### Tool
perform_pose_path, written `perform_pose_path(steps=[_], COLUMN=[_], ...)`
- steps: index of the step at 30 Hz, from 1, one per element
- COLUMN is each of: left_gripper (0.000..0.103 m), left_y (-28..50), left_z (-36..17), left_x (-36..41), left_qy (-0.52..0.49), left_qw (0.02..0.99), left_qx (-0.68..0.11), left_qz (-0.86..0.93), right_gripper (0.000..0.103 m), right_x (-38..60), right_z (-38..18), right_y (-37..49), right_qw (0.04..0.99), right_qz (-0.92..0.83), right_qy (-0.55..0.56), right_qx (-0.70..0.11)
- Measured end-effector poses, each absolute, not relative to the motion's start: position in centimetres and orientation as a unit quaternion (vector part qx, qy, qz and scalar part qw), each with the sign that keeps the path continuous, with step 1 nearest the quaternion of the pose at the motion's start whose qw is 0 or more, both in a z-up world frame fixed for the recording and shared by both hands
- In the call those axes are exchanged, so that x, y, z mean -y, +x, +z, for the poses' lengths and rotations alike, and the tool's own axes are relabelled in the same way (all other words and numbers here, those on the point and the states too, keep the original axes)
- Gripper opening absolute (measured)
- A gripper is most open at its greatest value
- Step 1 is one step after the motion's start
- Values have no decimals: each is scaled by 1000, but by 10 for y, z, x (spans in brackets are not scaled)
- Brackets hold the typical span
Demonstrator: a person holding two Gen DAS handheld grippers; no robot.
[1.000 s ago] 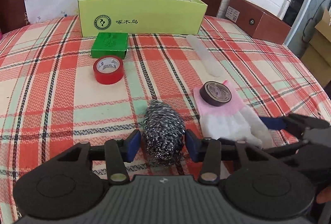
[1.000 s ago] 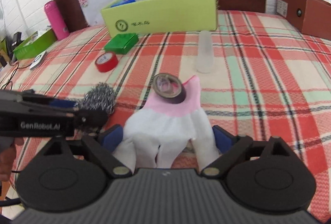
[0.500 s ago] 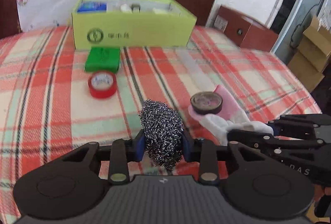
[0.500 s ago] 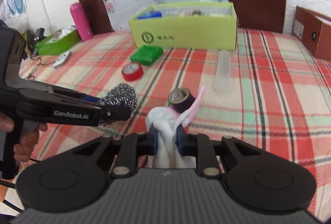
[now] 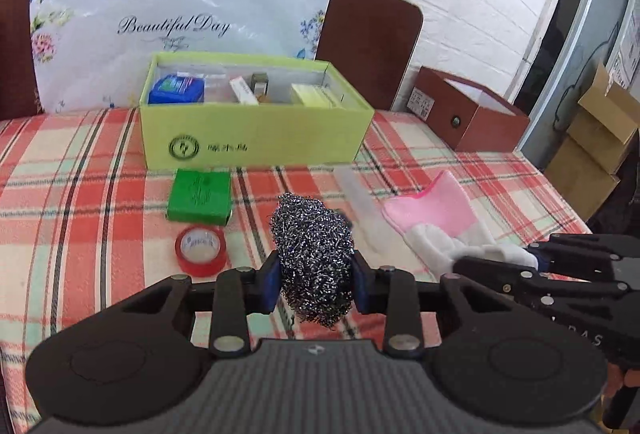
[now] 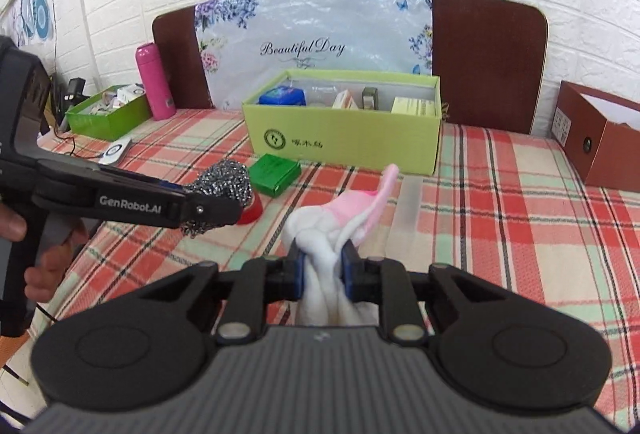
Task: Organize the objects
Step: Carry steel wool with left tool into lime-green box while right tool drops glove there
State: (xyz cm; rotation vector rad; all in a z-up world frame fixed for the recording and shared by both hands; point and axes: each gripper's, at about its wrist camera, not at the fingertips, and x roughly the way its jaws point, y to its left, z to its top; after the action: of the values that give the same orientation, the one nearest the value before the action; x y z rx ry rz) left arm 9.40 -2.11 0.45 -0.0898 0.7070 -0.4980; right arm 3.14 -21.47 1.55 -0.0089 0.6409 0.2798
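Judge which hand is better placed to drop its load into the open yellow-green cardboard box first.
Probably left. The left gripper holds the steel wool scouring ball lined up with the yellow-green cardboard box straight ahead. The right gripper, clamping the pink-cuffed white glove, sits further right, the box left of centre in its view.

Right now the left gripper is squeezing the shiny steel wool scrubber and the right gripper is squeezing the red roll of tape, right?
Not quite. The left gripper does squeeze the shiny steel wool scrubber, but the right gripper squeezes the white glove with a pink cuff, as the right wrist view shows. The red roll of tape lies on the tablecloth.
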Motion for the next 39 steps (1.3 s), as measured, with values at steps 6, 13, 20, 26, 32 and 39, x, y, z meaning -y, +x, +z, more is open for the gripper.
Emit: perform_pose_path(steps=[6, 13, 20, 26, 32, 39], left_gripper=[36, 36, 36, 65, 103, 103], left_y=[130, 220, 311, 335, 330, 311], left_z=[45, 68, 46, 28, 19, 31], left_x=[28, 56, 74, 73, 63, 57], left_qy=[-46, -52, -66, -66, -42, -18], left_qw=[915, 930, 934, 934, 953, 956], left_qx=[-303, -280, -295, -300, -273, -274], left_qz=[-262, -234, -190, -185, -128, -101], right_gripper=[18, 18, 19, 36, 103, 103], right_x=[221, 233, 231, 223, 210, 217], right_z=[44, 63, 29, -6, -29, -11], right_y=[65, 161, 269, 307, 303, 283], right_qw=[955, 971, 966, 958, 966, 970], right_qz=[140, 126, 109, 125, 83, 82], right_qy=[1, -1, -17, -7, -78, -57], right_qx=[-263, -205, -236, -258, -231, -220])
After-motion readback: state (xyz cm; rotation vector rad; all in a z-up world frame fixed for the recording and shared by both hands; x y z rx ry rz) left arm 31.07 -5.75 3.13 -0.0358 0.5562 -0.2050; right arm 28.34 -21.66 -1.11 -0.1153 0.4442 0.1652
